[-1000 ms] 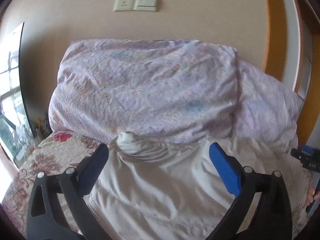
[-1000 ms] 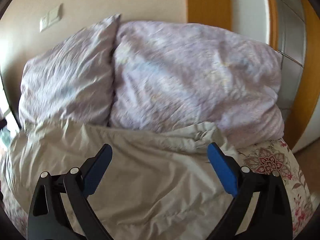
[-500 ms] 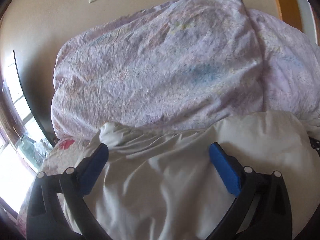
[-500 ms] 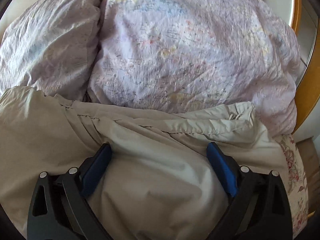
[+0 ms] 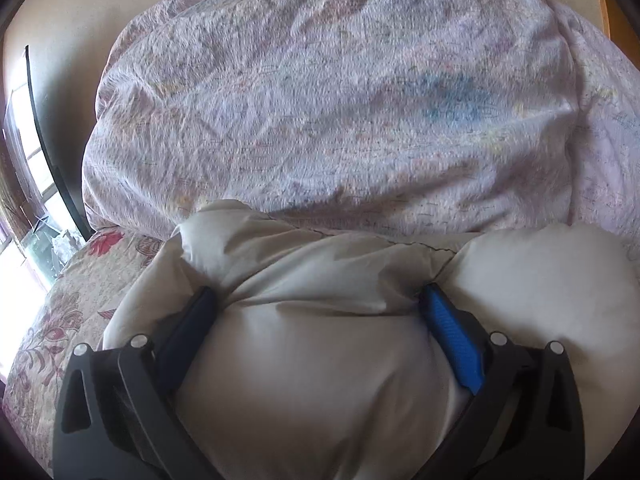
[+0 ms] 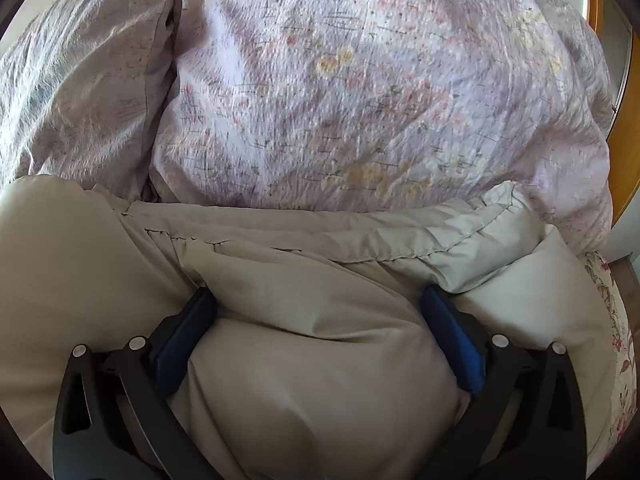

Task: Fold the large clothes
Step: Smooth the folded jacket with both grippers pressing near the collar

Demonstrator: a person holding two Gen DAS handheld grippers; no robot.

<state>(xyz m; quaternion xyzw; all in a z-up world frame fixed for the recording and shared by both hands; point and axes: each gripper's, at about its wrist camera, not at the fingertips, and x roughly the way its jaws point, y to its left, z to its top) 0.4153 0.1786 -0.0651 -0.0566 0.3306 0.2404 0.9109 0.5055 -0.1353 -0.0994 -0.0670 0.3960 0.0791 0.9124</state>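
A large puffy beige garment lies on the bed against the pillows; it also fills the lower half of the right wrist view. My left gripper is open, its blue-padded fingers pressed down into the garment's left part with padding bulging up between them. My right gripper is open too, pressed into the garment's right part just below a stitched hem. Neither gripper pinches the cloth.
Two lilac floral pillows lean on the wall right behind the garment. A flowered bedspread shows at the left edge and at the right edge. A window is at far left.
Both grippers have moved forward and down onto the garment; the fingers now sink into its padding. The pillows loom larger and the wall sockets have left the view.
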